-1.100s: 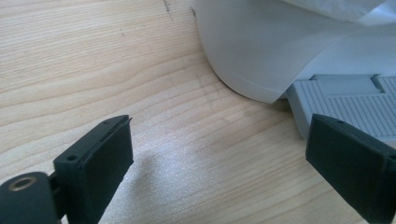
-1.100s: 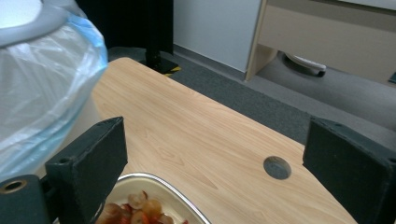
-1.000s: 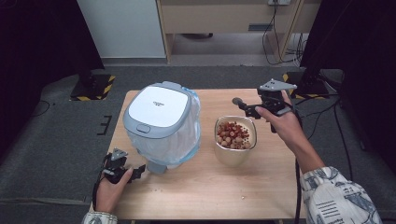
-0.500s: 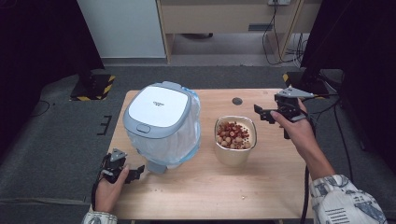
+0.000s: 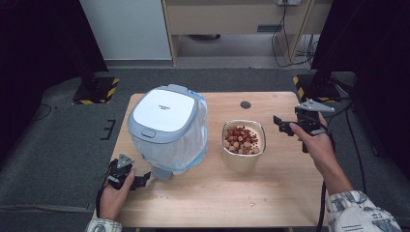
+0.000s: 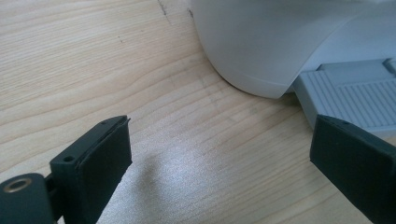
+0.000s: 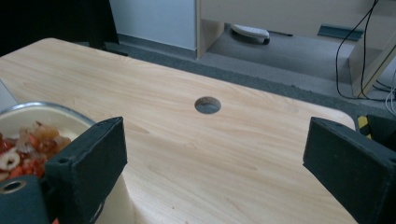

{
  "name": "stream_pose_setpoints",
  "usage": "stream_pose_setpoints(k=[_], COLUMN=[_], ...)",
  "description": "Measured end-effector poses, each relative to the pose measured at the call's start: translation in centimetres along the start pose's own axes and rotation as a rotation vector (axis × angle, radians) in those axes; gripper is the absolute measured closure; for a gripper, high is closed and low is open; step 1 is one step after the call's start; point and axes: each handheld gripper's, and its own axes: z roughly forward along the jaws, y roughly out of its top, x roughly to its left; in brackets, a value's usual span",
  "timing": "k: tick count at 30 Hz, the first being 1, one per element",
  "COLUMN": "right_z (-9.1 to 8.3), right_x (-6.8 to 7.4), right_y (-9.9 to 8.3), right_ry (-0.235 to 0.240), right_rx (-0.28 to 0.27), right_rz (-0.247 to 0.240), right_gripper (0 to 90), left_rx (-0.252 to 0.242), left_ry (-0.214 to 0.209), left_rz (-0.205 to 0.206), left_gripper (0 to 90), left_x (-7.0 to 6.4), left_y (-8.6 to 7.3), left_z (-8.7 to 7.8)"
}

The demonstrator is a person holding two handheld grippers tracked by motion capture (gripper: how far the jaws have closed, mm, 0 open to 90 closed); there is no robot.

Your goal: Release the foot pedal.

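I am holding the right gripper (image 5: 284, 126) beside the bowl (image 5: 243, 145) at mid-table, jaws apart and empty, while the left gripper (image 5: 140, 180), jaws apart, is waiting by the bin (image 5: 167, 128); next, closing on the bowl's rim.

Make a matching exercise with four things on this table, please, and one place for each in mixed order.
Things:
1. white-lidded container
2. bowl of snacks
3. left tongs
4. right tongs

Places:
A. near the table's front left corner, by the container's grey base tab
B. middle of the table, right of the container
C. above the table's right side, beside the bowl
D. left half of the table

Pairs: 1-D, 2-B, 3-A, 4-C
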Motion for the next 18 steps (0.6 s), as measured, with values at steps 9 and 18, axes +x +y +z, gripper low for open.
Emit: stream_pose_setpoints(k=[9, 18], right_z=[0.3, 0.7], right_x=[-0.3, -0.8], right_y=[-2.4, -5.0], right_ry=[-0.014, -0.035], right_rx=[0.029, 0.079], right_rz=[0.015, 0.052], right_gripper=[6.7, 9.1], left_rx=[-0.006, 0.011], left_ry=[0.02, 0.04], left_rz=[-0.013, -0.018], left_gripper=[4.6, 5.6], left_x=[0.3, 0.6], left_y=[-0.1, -0.4], left_z=[-0.1, 0.0])
